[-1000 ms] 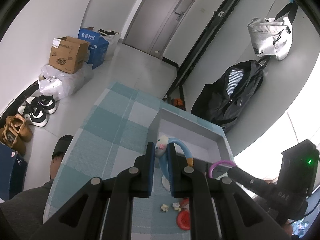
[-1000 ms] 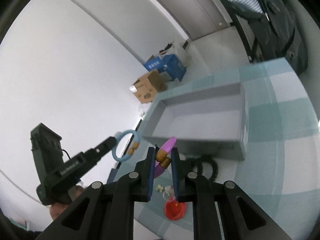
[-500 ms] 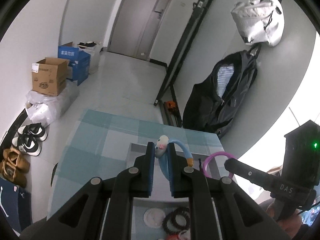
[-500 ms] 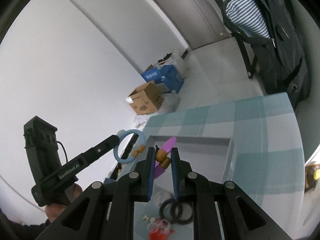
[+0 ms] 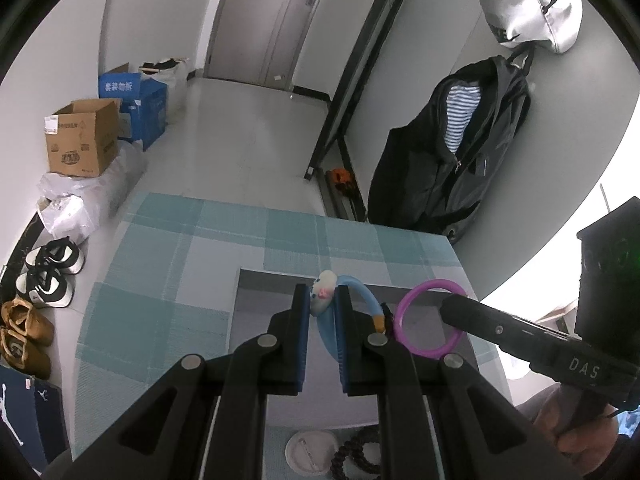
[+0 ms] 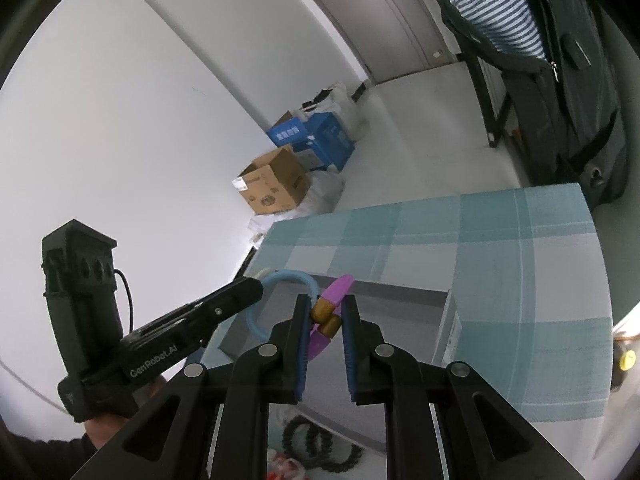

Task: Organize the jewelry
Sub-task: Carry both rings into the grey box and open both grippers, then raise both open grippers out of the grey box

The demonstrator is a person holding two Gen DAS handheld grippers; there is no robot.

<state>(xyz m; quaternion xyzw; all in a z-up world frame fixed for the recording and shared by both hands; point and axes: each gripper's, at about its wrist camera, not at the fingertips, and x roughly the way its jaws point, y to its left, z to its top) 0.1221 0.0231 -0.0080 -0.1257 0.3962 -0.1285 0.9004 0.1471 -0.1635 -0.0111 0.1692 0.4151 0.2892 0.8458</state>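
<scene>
My left gripper (image 5: 322, 304) is shut on a light blue bracelet (image 5: 362, 296) with a white animal charm, held above the grey tray (image 5: 256, 292). My right gripper (image 6: 326, 308) is shut on a purple bracelet (image 6: 338, 288) with gold beads, also above the grey tray (image 6: 450, 320). In the left wrist view the purple bracelet (image 5: 430, 320) hangs from the other gripper, to the right of mine. In the right wrist view the blue bracelet (image 6: 288, 280) hangs from the left gripper's tip.
The tray sits on a teal checked table mat (image 5: 160, 280). A white round badge (image 5: 310, 450) and a black bead bracelet (image 5: 356, 454) lie on the mat in front of the tray. The black bracelet (image 6: 316, 444) and a red item (image 6: 280, 468) show below my right gripper.
Both grippers have risen and moved forward with their bracelets, from over the loose items in front of the tray to above the tray.
</scene>
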